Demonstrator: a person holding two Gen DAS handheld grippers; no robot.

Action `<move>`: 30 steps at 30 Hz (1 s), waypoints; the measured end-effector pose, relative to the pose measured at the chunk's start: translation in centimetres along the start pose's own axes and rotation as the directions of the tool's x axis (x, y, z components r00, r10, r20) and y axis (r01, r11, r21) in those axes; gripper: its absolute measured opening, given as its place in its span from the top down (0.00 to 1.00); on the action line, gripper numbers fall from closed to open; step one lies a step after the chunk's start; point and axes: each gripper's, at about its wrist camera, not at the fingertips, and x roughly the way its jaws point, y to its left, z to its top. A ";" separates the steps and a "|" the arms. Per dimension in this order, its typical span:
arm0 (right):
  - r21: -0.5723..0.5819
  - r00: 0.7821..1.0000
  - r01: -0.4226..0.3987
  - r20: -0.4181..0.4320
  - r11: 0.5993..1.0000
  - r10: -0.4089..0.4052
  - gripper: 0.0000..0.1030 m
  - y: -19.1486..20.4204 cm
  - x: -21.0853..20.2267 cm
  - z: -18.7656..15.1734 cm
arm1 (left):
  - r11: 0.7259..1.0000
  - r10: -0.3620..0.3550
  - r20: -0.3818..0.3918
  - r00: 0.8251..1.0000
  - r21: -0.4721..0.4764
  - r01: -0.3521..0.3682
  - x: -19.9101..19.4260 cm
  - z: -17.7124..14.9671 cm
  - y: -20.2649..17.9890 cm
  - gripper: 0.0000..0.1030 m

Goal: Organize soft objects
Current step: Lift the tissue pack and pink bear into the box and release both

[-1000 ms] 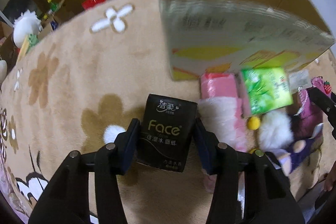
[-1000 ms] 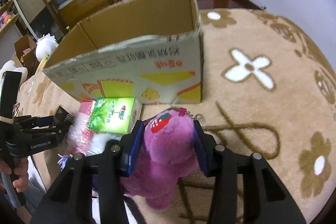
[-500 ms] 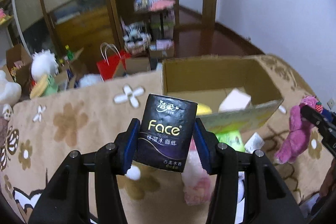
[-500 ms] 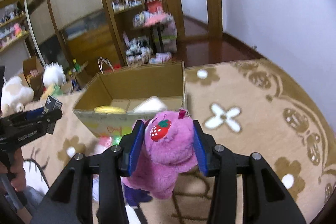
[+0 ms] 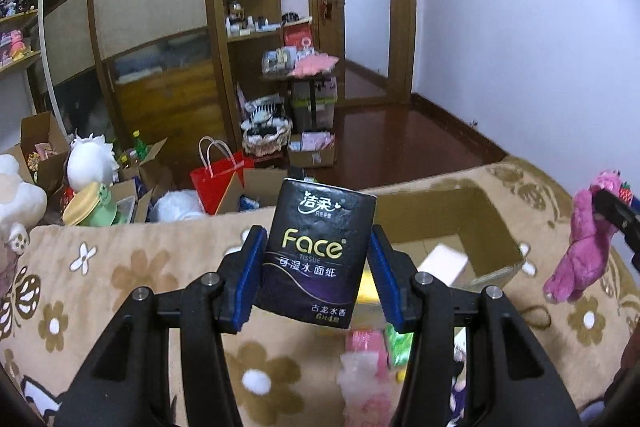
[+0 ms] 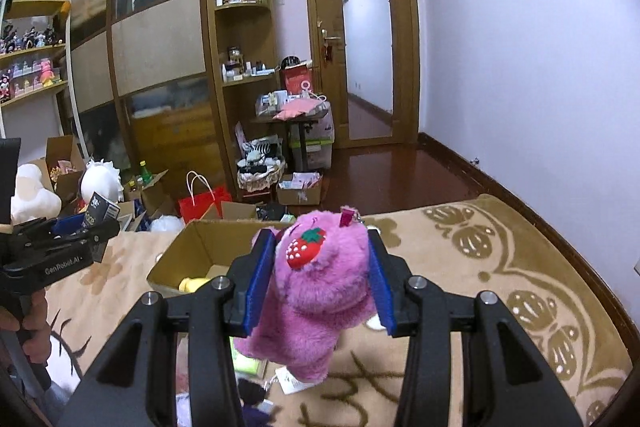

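I am holding the left gripper (image 5: 318,277) clenched on the black tissue pack (image 5: 318,253), which is hanging upright in the air on the near side of the open cardboard box (image 5: 486,227) on the flowered rug (image 5: 132,275). I am keeping the right gripper (image 6: 320,283) clamped on the pink plush toy (image 6: 320,291), its strawberry patch facing me, just right of that box. More soft packs (image 5: 370,355) are lying on the rug in front of the box.

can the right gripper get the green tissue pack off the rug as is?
Probably not. The right gripper is shut on the pink plush, so its jaws are full. The green pack lies low on the rug, before the box; drop the plush first.
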 end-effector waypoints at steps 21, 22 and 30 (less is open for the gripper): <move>-0.082 0.997 -0.053 0.058 0.995 0.058 0.53 0.1 6.8 2.1 | 0.998 -0.020 0.025 0.999 0.056 0.018 6.7 3.6 -2.9 0.52; -0.088 0.997 -0.055 0.053 0.995 0.060 0.53 0.3 7.2 2.0 | 0.998 -0.019 0.017 1.000 0.053 0.018 7.1 3.7 -2.9 0.52; -0.098 0.996 -0.093 -0.015 0.991 0.092 0.53 1.5 10.7 0.6 | 0.998 -0.025 -0.091 0.996 0.055 0.031 10.9 1.9 -3.3 0.51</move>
